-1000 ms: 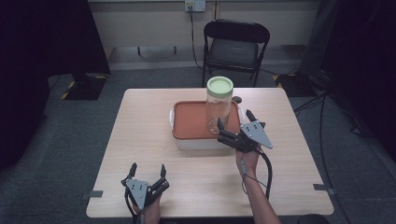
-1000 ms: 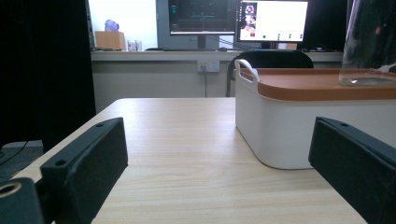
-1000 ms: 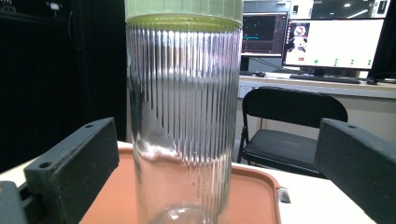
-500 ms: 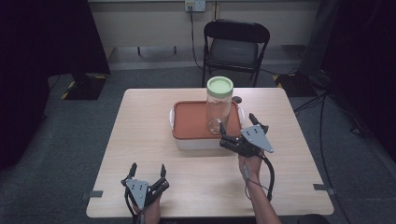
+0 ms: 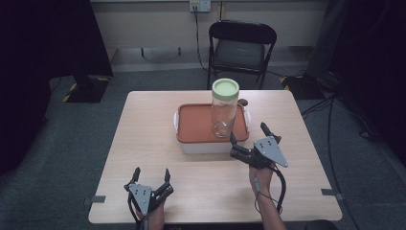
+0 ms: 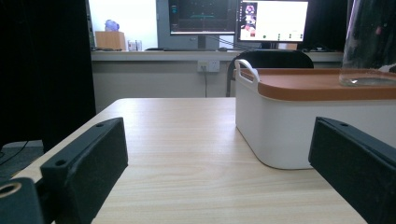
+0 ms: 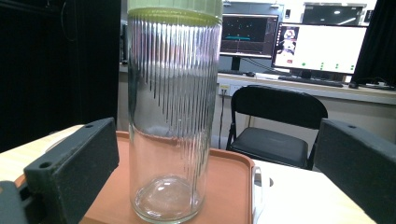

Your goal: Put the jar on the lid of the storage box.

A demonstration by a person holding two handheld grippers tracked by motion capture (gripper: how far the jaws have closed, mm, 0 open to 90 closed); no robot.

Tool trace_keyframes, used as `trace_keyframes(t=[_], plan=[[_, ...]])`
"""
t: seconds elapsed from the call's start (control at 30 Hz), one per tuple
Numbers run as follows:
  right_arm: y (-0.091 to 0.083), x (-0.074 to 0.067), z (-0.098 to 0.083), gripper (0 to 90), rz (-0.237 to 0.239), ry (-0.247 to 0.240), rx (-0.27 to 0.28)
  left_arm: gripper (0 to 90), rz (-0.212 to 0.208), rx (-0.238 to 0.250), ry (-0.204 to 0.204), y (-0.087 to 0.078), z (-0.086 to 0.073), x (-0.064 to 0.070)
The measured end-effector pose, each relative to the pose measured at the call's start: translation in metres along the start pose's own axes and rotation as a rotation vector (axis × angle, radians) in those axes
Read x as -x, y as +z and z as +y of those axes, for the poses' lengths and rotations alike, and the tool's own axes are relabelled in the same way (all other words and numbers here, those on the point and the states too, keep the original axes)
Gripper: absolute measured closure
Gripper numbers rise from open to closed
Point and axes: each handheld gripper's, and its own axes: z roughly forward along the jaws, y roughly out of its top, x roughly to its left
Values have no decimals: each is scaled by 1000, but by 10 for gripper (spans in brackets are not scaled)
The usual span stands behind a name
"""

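Note:
A tall ribbed glass jar (image 5: 224, 110) with a pale green lid stands upright on the orange lid of a white box (image 5: 196, 127) at the table's middle. My right gripper (image 5: 248, 131) hovers open just off the box's front right corner, aimed at the jar. In the right gripper view the jar (image 7: 173, 116) stands ahead between the spread jaws of that gripper (image 7: 215, 126), untouched. My left gripper (image 5: 152, 171) rests open near the front left edge. In its own view the left gripper (image 6: 217, 130) faces the box (image 6: 289, 126) with nothing between its jaws.
A black folding chair (image 5: 242, 45) stands behind the wooden table (image 5: 143, 124). A small dark object (image 5: 242, 102) lies on the table behind the box. Cables run over the floor at the right. Monitors (image 7: 322, 46) glow on a desk beyond.
My right gripper has drawn back from the jar toward the front edge, jaws still open. The jar, box and left gripper have not moved.

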Motion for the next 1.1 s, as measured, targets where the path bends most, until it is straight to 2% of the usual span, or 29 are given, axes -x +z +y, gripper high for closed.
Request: trace_keyframes(t=[0.3, 0.47, 0.57, 0.73, 1.1], plan=[[-15, 2, 0, 0, -2, -6, 31, 42, 0, 0, 0, 0, 0, 0], [-20, 6, -4, 0, -7, 3, 16, 42, 0, 0, 0, 0, 0, 0], [-23, 7, -6, 0, -20, -9, 11, 42, 0, 0, 0, 0, 0, 0], [-27, 7, -9, 0, -32, 3, 18, 42, 0, 0, 0, 0, 0, 0], [-39, 6, -20, 0, -30, 21, 14, 43, 2, 0, 0, 0, 0, 0]])
